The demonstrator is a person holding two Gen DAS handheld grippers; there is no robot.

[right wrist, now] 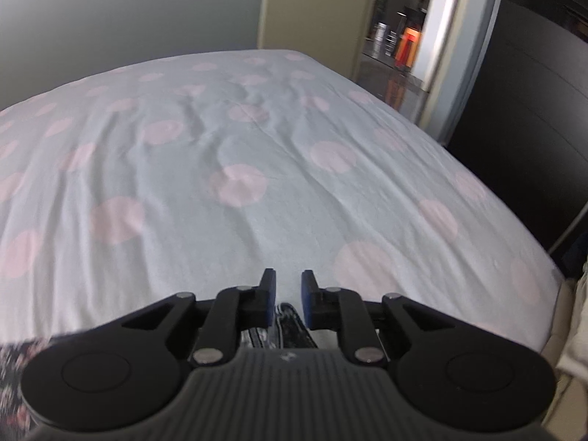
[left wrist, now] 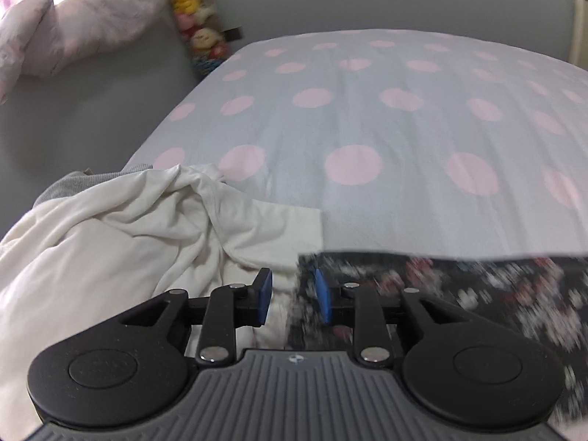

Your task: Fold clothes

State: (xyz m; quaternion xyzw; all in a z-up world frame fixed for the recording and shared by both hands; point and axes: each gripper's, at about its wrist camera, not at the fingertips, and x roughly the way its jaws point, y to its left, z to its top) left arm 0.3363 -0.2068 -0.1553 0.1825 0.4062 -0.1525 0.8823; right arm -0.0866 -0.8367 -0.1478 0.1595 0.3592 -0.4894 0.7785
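A dark floral garment (left wrist: 459, 286) lies blurred along the near edge of the bed in the left wrist view. Its left edge sits between the pads of my left gripper (left wrist: 294, 296), whose jaws stand apart with a gap. A crumpled white garment (left wrist: 128, 235) lies left of it, over a grey one (left wrist: 66, 183). In the right wrist view my right gripper (right wrist: 288, 296) has its jaws slightly apart, with a strip of the dark garment (right wrist: 290, 325) between and behind the pads. More of that garment (right wrist: 14, 367) shows at the lower left.
The bed (left wrist: 367, 128) has a grey sheet with pink dots and stretches ahead in both views (right wrist: 257, 165). A pink pillow (left wrist: 73, 25) and stuffed toys (left wrist: 194, 18) are at the far left. A doorway (right wrist: 400, 36) and dark wardrobe (right wrist: 533, 110) are right of the bed.
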